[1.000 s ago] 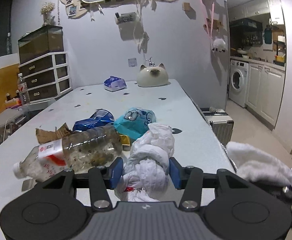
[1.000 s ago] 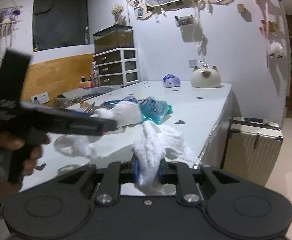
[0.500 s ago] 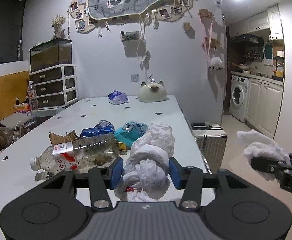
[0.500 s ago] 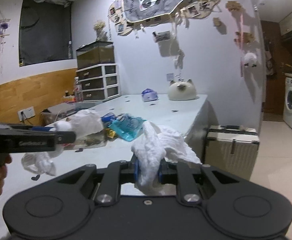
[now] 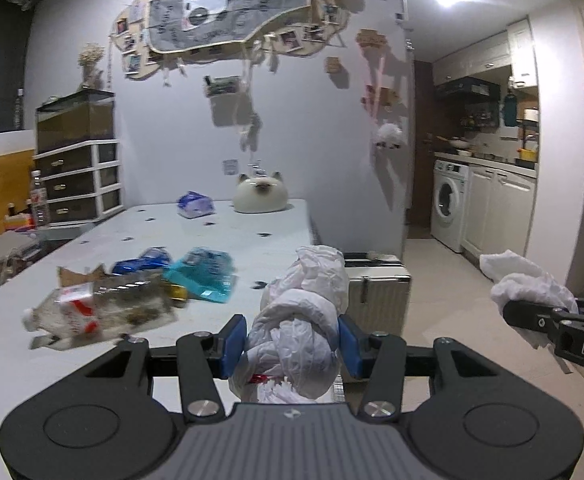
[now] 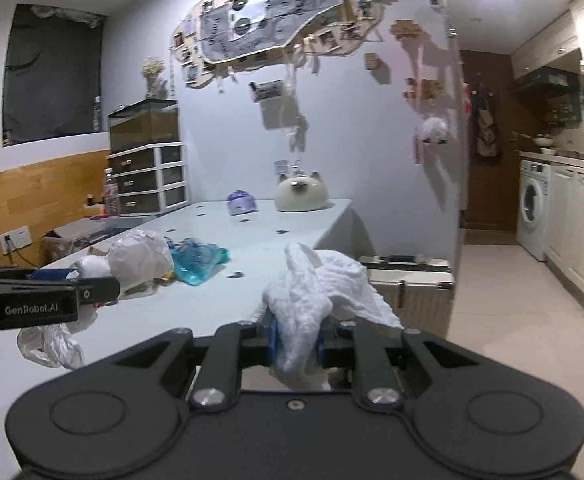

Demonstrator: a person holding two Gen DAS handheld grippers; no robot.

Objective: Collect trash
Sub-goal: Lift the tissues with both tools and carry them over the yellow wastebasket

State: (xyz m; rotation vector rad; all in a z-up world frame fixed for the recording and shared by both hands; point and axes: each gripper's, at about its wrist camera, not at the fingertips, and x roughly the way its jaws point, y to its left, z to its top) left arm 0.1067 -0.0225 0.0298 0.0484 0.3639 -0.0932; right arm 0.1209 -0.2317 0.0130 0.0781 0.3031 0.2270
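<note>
Left claw (image 5: 292, 340) clamped on knotted plastic bag (image 5: 298, 320), right claw (image 6: 296, 340) on crumpled tissue (image 6: 320, 284); advise firm grips, carried clear of desk (image 5: 220, 236).

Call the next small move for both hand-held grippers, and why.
Probably carry both loads on to a bin; none shows in either view. The left hand-held gripper is shut on a knotted white plastic bag, the right hand-held gripper on a crumpled white tissue, both at the table edge.
</note>
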